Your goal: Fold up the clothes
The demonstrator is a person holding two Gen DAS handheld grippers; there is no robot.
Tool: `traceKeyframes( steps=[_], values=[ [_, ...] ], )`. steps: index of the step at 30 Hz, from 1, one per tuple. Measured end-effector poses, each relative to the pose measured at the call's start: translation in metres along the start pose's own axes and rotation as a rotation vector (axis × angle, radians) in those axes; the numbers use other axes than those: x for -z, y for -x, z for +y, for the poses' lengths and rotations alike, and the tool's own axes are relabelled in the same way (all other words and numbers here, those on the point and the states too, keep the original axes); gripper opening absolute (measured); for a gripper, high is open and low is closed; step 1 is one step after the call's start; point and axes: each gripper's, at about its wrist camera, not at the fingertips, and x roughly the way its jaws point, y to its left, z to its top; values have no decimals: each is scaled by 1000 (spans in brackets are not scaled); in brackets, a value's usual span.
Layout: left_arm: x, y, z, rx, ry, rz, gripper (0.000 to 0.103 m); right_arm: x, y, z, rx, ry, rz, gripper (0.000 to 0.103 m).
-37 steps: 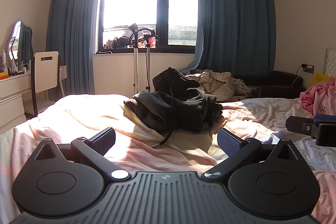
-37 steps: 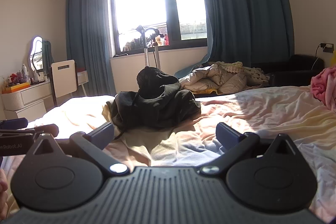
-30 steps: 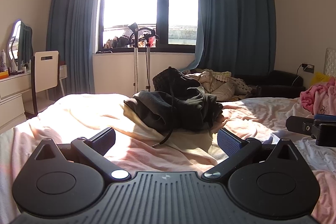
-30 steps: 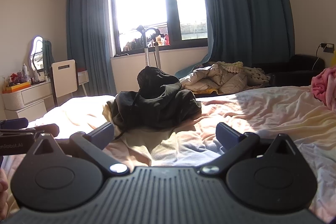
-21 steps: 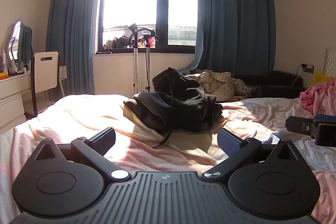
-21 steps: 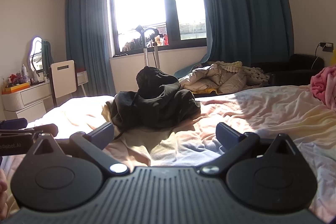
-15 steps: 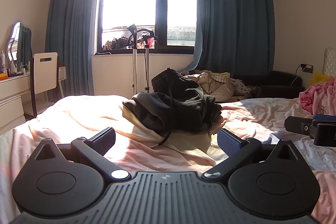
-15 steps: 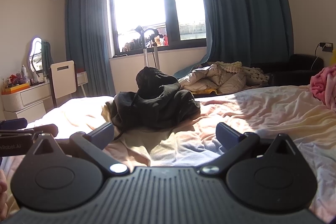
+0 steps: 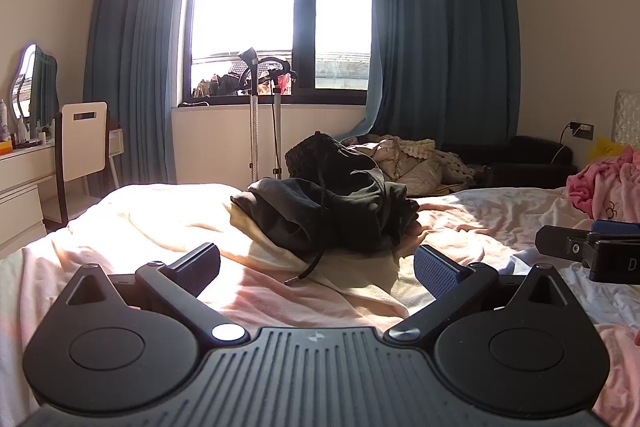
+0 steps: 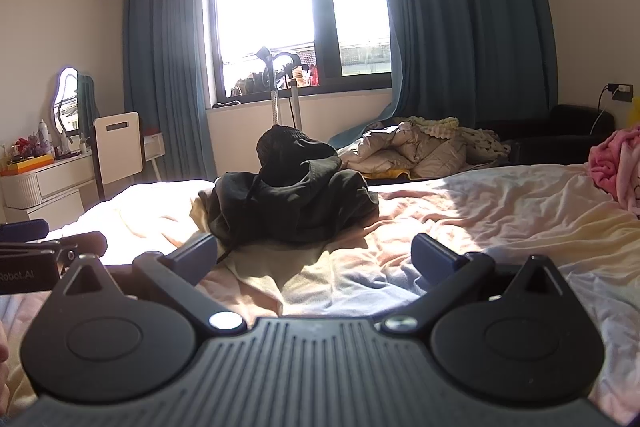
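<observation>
A dark hooded garment (image 9: pixel 332 211) lies crumpled in a heap near the middle of the bed (image 9: pixel 160 219), bunched up with its hood uppermost and one drawstring (image 9: pixel 306 269) trailing toward the near edge over the rumpled pale pink and cream sheet. It is unfolded and nothing touches it. The left tongs (image 9: pixel 316 261) hover low over the sheet just short of the heap, fingers spread wide with nothing between them. The right tongs (image 10: pixel 312 255) sit alongside, to the right of the left ones, likewise spread wide and empty, pointed at the same heap. Each tool shows at the edge of the other's view. At the far right of the bed lies a pink blanket (image 9: pixel 604 183). Beyond the bed, a pile of beige bedding (image 10: pixel 420 147) rests beside a dark armchair (image 10: pixel 568 135) beneath blue curtains (image 9: pixel 436 35). A bright window (image 9: pixel 280 15) stands behind a metal stand (image 9: pixel 254 115). On the left wall are a white chair (image 9: pixel 84 141), a dresser (image 10: pixel 44 179) and a mirror (image 10: pixel 68 99).
</observation>
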Motion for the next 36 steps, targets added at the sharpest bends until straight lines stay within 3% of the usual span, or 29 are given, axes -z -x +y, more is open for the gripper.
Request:
traceKeyframes(
  steps=[36],
  values=[
    [1, 0, -6, -20, -15, -4, 103, 8, -5, 2, 13, 20, 7, 103]
  ],
)
